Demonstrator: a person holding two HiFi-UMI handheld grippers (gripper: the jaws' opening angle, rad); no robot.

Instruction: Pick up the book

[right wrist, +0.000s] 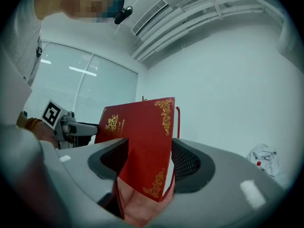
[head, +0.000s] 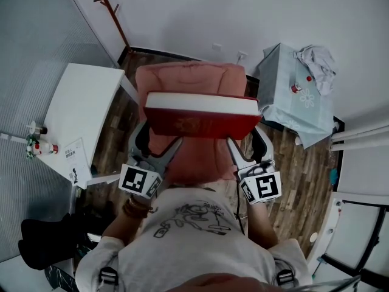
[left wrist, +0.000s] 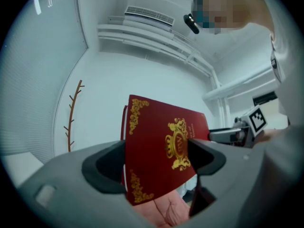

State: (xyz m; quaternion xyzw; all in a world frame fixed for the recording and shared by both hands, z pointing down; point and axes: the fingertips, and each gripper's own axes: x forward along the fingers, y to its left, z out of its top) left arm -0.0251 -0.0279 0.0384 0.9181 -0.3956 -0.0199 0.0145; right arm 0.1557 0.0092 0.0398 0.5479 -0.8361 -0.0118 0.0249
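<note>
Far left in the head view: white counter [head: 85, 102] with a couple of small bottles [head: 41, 146] at its near edge and a booklet [head: 75, 157] at its corner. Coat rack [head: 109, 5] is against the wall behind it. Wooden floor [head: 298, 169] all around.

Left claw [head: 158, 142] reaches forward from the person's left side, marker cube toward the body. Its own view shows both pads clamped on the book [head: 200, 121], one on the spine side and one on the red cover by the gold crest.

The book is centre frame, off the seat and carried between the two claws. It's red hardback with gold corner ornaments; from above, the white page edge shows along the far side and the red cover faces the camera. It's tilted in both gripper views. Below and behind it is a pink padded seat [head: 188, 81], and a bit of pink shows under the book in both gripper views.

Right claw [head: 248, 141] mirrors the left at the book's other end. Its pads are wide apart but look pressed onto the book, one on the cover and one at the page-edge side.

Right of that: cloth-covered counter [head: 285, 117], pale blue, with a crumpled cloth [head: 317, 62] on its far corner and a small red-topped item [head: 296, 88] near it, too small to identify.
</note>
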